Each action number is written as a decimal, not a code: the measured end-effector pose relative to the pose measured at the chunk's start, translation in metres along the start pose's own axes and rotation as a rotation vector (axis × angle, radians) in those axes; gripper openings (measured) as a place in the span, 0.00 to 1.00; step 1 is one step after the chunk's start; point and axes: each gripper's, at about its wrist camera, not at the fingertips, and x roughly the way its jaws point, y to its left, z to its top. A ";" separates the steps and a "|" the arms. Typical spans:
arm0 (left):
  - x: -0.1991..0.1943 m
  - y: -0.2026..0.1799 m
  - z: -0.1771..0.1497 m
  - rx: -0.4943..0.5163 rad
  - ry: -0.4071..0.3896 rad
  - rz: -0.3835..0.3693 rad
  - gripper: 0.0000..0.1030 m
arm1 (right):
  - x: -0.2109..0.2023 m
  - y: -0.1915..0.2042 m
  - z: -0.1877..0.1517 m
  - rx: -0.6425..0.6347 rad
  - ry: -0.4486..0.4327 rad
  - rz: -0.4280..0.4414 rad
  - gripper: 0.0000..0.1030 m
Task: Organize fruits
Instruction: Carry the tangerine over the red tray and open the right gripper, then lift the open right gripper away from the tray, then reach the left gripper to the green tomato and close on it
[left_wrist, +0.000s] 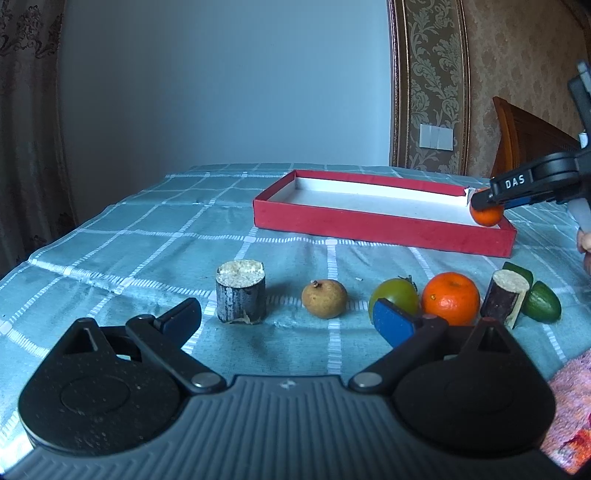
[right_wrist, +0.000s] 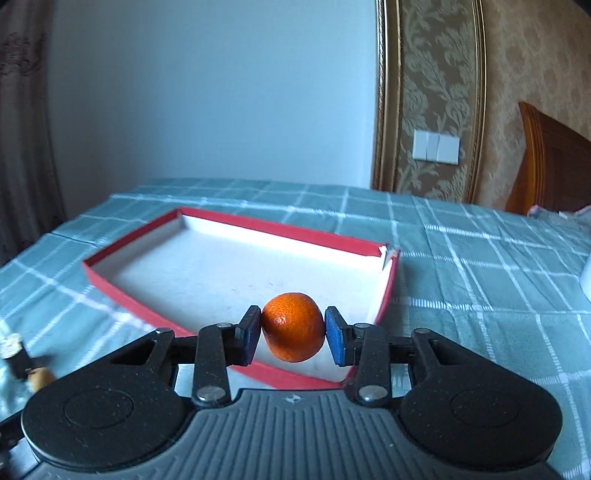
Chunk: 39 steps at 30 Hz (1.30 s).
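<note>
Right gripper (right_wrist: 293, 334): pads clamped on a small orange (right_wrist: 293, 326), held above the near right corner of the red tray (right_wrist: 110, 284).
Left gripper (left_wrist: 286, 317): fingers spread wide, holding nothing, low over the checked cloth (left_wrist: 110, 258).
Loose fruit: brown fruit (left_wrist: 324, 298), green fruit (left_wrist: 397, 297), large orange (left_wrist: 451, 297) in a row on the cloth.

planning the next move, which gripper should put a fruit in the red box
Right. The right gripper is shut on an orange at the red box's near corner. The left gripper is open, empty, back by the fruit row.
</note>
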 end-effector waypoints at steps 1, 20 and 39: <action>0.000 0.000 0.000 -0.001 0.000 -0.003 0.96 | 0.008 -0.004 0.000 0.013 0.029 -0.005 0.37; 0.001 0.004 0.001 -0.029 0.004 -0.036 0.96 | 0.094 0.112 0.039 -0.291 0.248 0.055 0.62; -0.011 0.013 -0.003 -0.091 -0.010 -0.032 1.00 | -0.049 0.045 -0.009 0.031 0.005 0.222 0.72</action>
